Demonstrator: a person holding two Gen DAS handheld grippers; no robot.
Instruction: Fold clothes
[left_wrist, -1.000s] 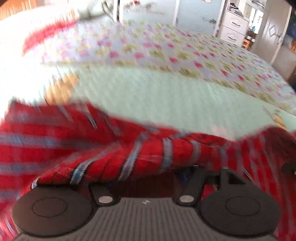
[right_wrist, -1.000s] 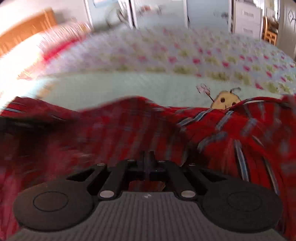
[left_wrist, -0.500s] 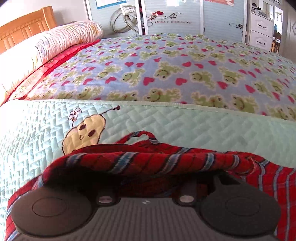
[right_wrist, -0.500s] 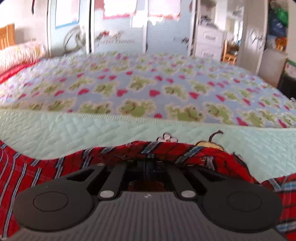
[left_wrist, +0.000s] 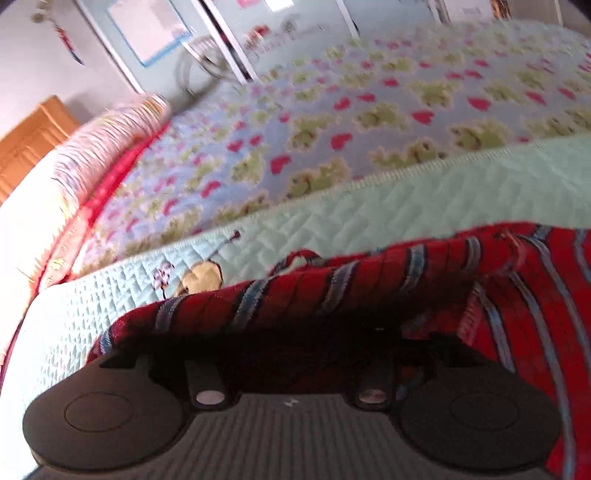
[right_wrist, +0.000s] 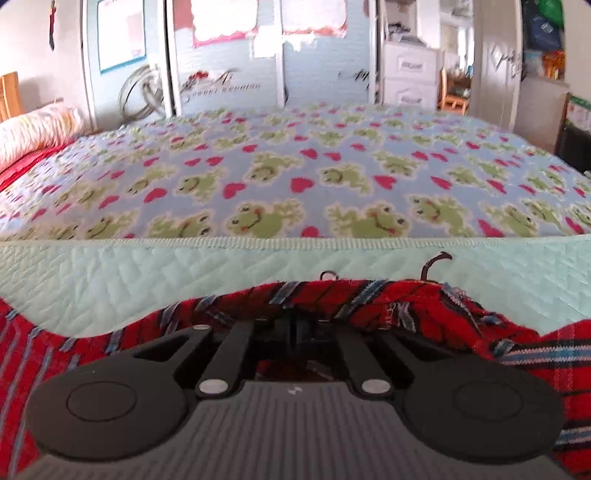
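Carried fwd and laid down since the earlier frames: red plaid garment (left_wrist: 369, 295), then hanging blurred across both views, now draped over the mint quilted cover (left_wrist: 443, 195) at the near edge of the bed, with the frog-and-heart blanket (right_wrist: 295, 177) beyond it. Left view now tilted, pillow (left_wrist: 74, 173) and headboard (left_wrist: 33, 136) swung to upper left.

Progress: prob. one fold just placed; top edge of cloth forms a rolled ridge right in front of both grippers. Cloth bunched and uneven at right in the right wrist view, so smoothing and at least one more fold judged left to do. Sleeves/collar not made out, so can't tell which fold this is.

Pose: both grippers angled down at the bed, side by side behind the ridge, low over the fabric.

Left gripper (left_wrist: 295, 343): jaws just been opening again, fingertips buried in dark under the cloth fold; can't tell whether pads press fabric. Right gripper (right_wrist: 295, 328): jaws just been opening from a tight pinch, now narrowly parted, cloth lying over the tips, seemingly let go but view poor.
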